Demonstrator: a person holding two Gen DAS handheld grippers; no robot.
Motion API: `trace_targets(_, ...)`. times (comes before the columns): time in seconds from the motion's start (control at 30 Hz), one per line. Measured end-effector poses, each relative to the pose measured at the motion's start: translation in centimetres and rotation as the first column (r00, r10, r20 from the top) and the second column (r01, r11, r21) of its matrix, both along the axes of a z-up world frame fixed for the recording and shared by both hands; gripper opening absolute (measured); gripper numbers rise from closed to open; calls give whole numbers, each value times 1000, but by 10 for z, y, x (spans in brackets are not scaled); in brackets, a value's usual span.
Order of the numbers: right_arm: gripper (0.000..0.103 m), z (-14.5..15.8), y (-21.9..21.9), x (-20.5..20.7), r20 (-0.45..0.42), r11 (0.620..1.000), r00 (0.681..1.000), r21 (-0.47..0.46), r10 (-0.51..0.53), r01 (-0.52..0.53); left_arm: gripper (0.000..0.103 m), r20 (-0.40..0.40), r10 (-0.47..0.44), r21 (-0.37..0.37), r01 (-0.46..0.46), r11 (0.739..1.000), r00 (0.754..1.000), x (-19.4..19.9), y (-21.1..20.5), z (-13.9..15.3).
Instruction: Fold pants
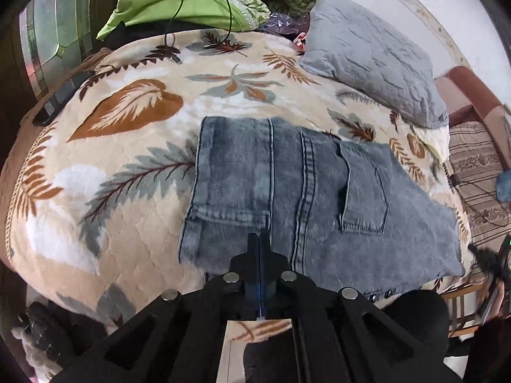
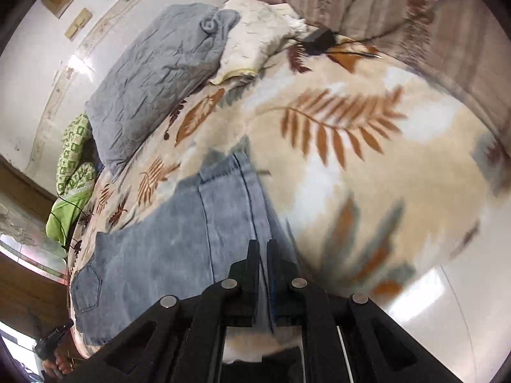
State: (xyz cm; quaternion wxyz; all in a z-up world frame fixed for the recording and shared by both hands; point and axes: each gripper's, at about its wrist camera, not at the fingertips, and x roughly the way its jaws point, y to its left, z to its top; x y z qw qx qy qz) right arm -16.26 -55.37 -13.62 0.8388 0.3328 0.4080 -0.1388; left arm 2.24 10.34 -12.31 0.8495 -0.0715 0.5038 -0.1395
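Grey-blue washed jeans [image 1: 319, 191] lie folded and flat on a leaf-patterned blanket [image 1: 127, 191], back pocket up. My left gripper [image 1: 259, 237] is shut, its tips over the near edge of the jeans by a leg hem; I see no cloth between the fingers. In the right wrist view the jeans [image 2: 166, 249] stretch away to the left over the blanket [image 2: 351, 191]. My right gripper [image 2: 262, 245] is shut on the jeans' near edge, with a strip of denim running between its fingers.
A grey quilted pillow [image 1: 373, 54] lies at the far side of the bed, with green bedding [image 1: 179, 3] and a thin black cable behind. A black charger with cords [image 2: 319, 40] sits near a cream pillow. The bed's edge and pale floor [image 2: 431, 303] are close below.
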Motion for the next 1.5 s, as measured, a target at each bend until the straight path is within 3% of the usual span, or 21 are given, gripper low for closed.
trace_targets(0.07,7,-2,-9,17,0,1000,1000,-3,12,-12,0,-14,21,9,-21,1000,1000,-4,2,-2)
trace_targets(0.17,19,-12,-15,45,-21,999,999,1,45,-45,0,-26,53,27,-52,998,998,-8,8,-5)
trace_targets(0.27,47,-21,-19,61,-31,998,998,6,55,-55,1,-11,111,39,-111,993,994,-6,13,0)
trace_targets(0.3,55,-23,-21,63,-22,998,998,12,55,-54,11,-16,132,34,-131,991,991,-2,15,1)
trace_targets(0.33,56,-25,-22,66,-20,998,998,22,54,-54,19,-23,146,29,-146,989,989,2,17,0)
trace_targets(0.4,56,-28,-21,70,-27,998,998,19,64,-63,54,-9,182,43,-182,982,983,11,15,0)
trace_targets(0.43,55,-28,-18,73,-37,996,996,10,84,-84,56,6,189,53,-189,981,982,14,13,-1)
trace_targets(0.5,50,-29,-8,82,-75,991,990,-43,123,-127,56,17,183,80,-183,980,983,24,6,-7)
trace_targets(0.57,31,-34,2,94,-166,979,975,-118,145,-166,55,-3,172,103,-171,980,985,34,-2,-20)
trace_targets(0.6,16,-34,4,96,-194,974,971,-147,141,-170,42,-19,167,110,-164,980,986,36,-4,-27)
trace_targets(0.7,13,-22,4,97,-170,967,975,-188,140,-172,18,5,135,117,-135,984,991,31,-13,-28)
trace_targets(0.77,12,-11,4,97,-145,961,979,-217,142,-171,11,21,97,169,-99,981,995,27,-20,-27)
trace_targets(0.9,12,8,-1,105,-98,957,986,-246,132,-152,6,7,77,201,-77,977,997,19,-23,-26)
trace_targets(1.0,12,5,-2,119,-105,959,987,-244,121,-143,2,5,76,235,-75,969,997,9,-25,-28)
trace_targets(1.13,13,-33,-6,130,-191,972,976,-190,105,-142,2,5,76,245,-75,967,997,2,-25,-32)
trace_targets(1.2,19,-38,-12,123,-165,984,984,-149,70,-95,2,1,78,256,-75,964,997,2,-26,-30)
trace_targets(1.3,20,-19,-17,105,-111,993,994,-115,22,-35,2,20,103,262,-105,959,994,2,-28,-14)
trace_targets(1.37,22,2,-15,89,-72,986,997,-169,-6,-7,2,71,108,249,-122,961,992,0,-33,4)
trace_targets(1.43,33,19,-5,70,-30,982,999,-189,13,-18,4,145,98,244,-131,961,985,-3,-44,25)
trace_targets(1.47,36,24,2,63,-22,982,999,-186,31,-34,15,187,84,229,-127,965,979,-5,-52,36)
trace_targets(1.5,38,27,9,59,-18,981,999,-186,48,-51,40,205,74,215,-119,969,976,-7,-59,41)
